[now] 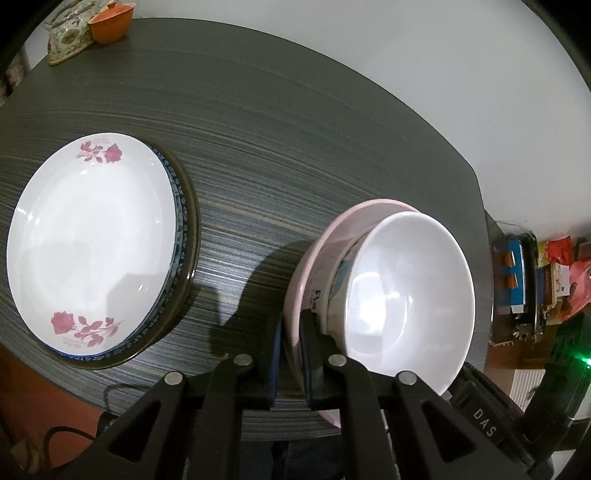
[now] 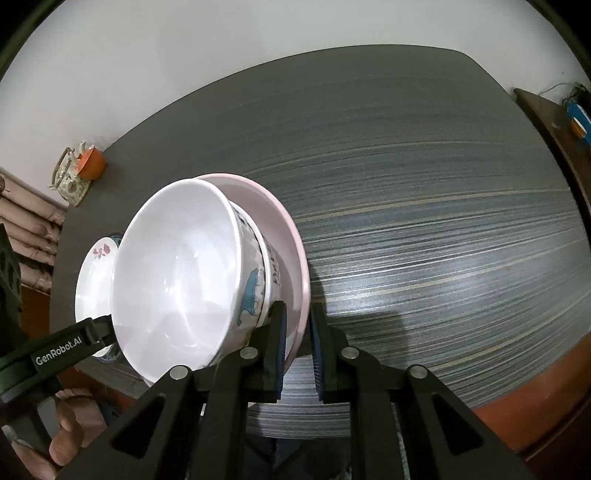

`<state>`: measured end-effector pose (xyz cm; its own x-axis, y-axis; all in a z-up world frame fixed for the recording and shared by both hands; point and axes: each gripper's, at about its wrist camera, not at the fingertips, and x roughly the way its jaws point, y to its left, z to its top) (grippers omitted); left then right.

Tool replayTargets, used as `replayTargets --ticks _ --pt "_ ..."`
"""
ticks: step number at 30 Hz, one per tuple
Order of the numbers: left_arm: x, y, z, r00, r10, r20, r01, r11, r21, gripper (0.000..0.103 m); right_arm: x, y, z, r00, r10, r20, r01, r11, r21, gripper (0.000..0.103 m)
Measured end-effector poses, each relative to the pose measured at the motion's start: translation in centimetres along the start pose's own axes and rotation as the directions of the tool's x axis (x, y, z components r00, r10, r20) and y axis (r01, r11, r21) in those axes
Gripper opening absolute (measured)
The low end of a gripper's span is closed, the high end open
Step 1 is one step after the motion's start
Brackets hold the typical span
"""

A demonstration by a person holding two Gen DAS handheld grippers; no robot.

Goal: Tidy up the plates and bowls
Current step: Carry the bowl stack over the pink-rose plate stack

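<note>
A pink bowl holds a printed bowl and a white bowl nested inside it. My left gripper is shut on the pink bowl's left rim. My right gripper is shut on its right rim; the white bowl fills the middle of the right wrist view. The stack is tilted and held just above the dark striped table. A stack of plates, topped by a white plate with pink roses, lies on the table to the left, also in the right wrist view.
An orange cup and a floral pouch stand at the table's far left corner. A shelf with boxes and packets is off the right edge. The table stretches right of the bowls.
</note>
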<state>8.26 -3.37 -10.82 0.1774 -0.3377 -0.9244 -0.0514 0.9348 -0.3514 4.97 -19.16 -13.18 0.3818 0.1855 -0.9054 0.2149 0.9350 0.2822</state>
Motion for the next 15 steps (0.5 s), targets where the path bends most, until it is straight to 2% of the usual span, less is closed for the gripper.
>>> replayTargets --ticks 15 --pt "-3.4 2.1 1.0 0.999 0.002 0.052 0.0 0.999 -0.038 0.007 -1.3 1.2 0.5 1.0 0.019 0.02 -0.018 0.999 -0.051 0.014"
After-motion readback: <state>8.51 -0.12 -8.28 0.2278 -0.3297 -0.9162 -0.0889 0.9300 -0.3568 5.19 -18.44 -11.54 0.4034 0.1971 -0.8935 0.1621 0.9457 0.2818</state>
